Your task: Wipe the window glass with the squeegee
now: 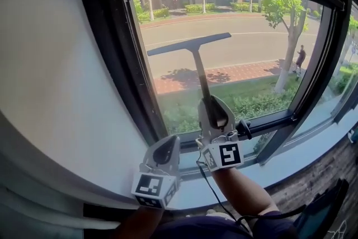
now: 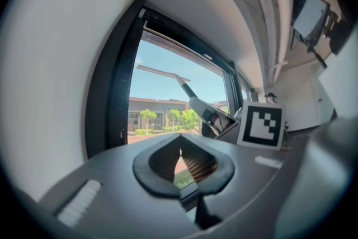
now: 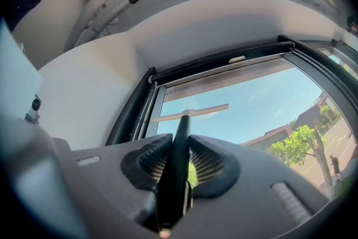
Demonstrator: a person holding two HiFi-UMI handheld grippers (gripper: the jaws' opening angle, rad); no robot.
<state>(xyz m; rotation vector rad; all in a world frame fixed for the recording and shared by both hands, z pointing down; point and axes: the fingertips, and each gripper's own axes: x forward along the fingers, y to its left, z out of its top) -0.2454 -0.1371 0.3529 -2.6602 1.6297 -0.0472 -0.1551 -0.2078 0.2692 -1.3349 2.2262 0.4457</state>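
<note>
Well, the right gripper has its jaws squeezed tight on the near end of the long thin dark squeegee with the flat wide blade. The blade sits high up on the left part of the big clear window glass. It looks tipped, with its left end lower than its right end, and I cannot tell if it lies flat on the glass. That could be the trouble. The grip is only at the bottom of the stick, far from the blade, so a hard push might make the stick turn or slide in the jaws. Then one end of the blade could lift off and miss some glass, or the whole thing could drop onto the white window sill. The blade's left end is also near the thick black window frame, so a swipe to the left could bump it. The left gripper sits low and near, with its jaws almost together and nothing between them, so it gives no help if the stick slips.
</note>
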